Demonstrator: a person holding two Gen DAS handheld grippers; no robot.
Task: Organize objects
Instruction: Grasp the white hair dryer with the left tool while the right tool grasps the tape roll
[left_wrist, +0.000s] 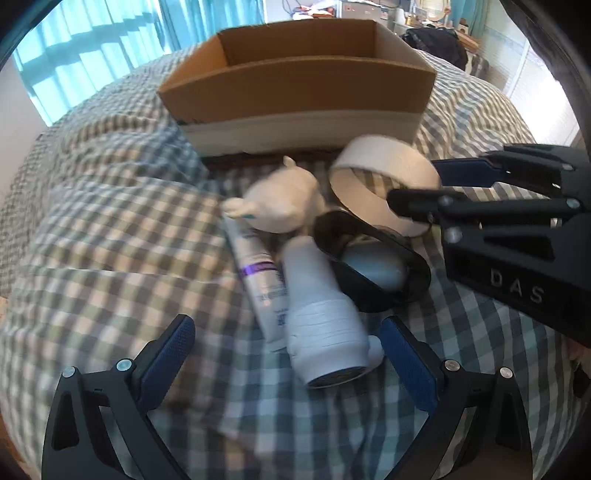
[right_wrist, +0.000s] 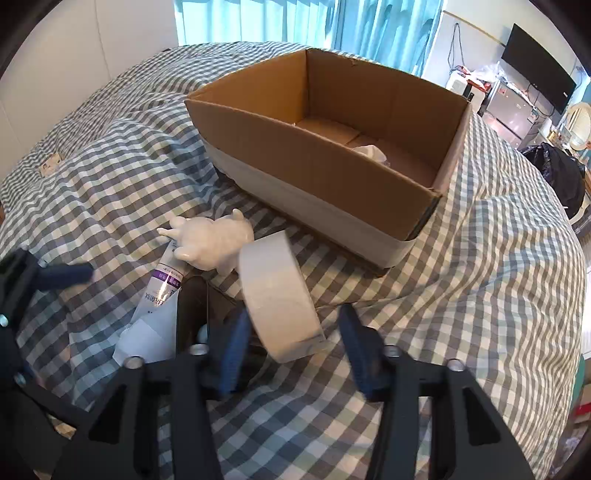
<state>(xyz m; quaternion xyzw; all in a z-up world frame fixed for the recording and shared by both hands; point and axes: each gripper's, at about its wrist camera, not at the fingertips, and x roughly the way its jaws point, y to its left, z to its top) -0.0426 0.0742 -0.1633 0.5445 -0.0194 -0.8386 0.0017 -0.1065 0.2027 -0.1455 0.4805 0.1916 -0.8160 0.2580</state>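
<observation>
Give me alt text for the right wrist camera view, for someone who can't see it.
The right gripper is open around a white tape roll standing on edge on a checked bedspread, one finger inside the ring. Beyond it sits an open cardboard box holding something white; left of the roll lie a white figurine, a purple-banded tube and the left gripper.

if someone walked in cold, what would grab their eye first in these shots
The open brown cardboard box dominates the far side of the checked bedspread, with something white crumpled inside. In front of it lies a small pile: a white tape roll standing on edge, a white ceramic animal figurine, a purple-banded tube and a white bottle. The right gripper straddles the tape roll.
</observation>
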